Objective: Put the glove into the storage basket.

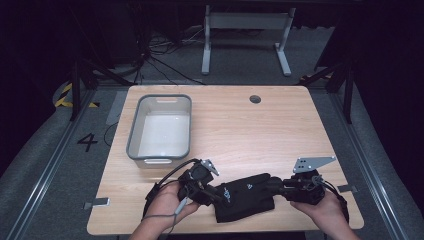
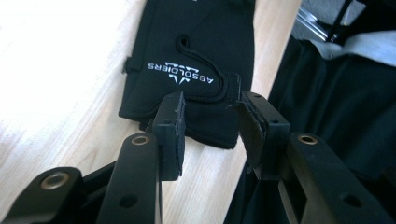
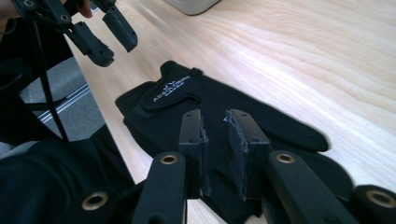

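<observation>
Wood table, two items on top.
Black glove lies flat between left gripper and right gripper, near edge. Grey bin sits beyond the left gripper, apart.

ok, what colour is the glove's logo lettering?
White lettering on the black glove; the left gripper view shows it best.

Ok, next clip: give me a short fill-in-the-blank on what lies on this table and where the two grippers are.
1. The thing lying between the left gripper and the right gripper is a black ____.
2. The grey bin on the table holds ____.
3. The bin stands on the person's ____ side of the table.
4. The lettering on the glove is ____ in colour.

Missing words: glove; nothing; left; white
</observation>
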Demonstrator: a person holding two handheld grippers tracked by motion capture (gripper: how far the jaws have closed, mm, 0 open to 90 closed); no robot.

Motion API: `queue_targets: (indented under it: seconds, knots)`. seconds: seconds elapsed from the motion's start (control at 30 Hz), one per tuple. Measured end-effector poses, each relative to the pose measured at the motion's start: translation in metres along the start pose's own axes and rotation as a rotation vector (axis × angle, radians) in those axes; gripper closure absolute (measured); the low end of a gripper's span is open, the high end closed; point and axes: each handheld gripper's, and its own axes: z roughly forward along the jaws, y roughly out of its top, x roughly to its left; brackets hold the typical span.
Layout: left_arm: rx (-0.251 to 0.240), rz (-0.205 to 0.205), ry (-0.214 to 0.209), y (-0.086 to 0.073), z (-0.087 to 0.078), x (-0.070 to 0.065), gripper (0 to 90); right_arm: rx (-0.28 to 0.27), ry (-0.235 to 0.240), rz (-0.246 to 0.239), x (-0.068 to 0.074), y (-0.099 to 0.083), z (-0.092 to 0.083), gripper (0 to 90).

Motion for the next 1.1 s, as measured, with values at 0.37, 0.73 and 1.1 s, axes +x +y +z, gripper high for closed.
queue_targets:
  seconds: [0.37,0.73,1.1]
  knots:
    - [0.012,-0.14,0.042,-0.001,0.018,0.015,58.2,0.1,-0.177,0.027,-0.041,-0.009,0.016,67.9]
    - [0.115,-0.143,-0.015,-0.004,0.04,0.012,58.5,0.209,-0.198,0.063,-0.065,-0.026,0.036,61.0]
    - [0.18,-0.16,-0.007,-0.003,0.06,0.01,58.2,0.226,-0.198,0.065,-0.067,-0.03,0.039,74.1]
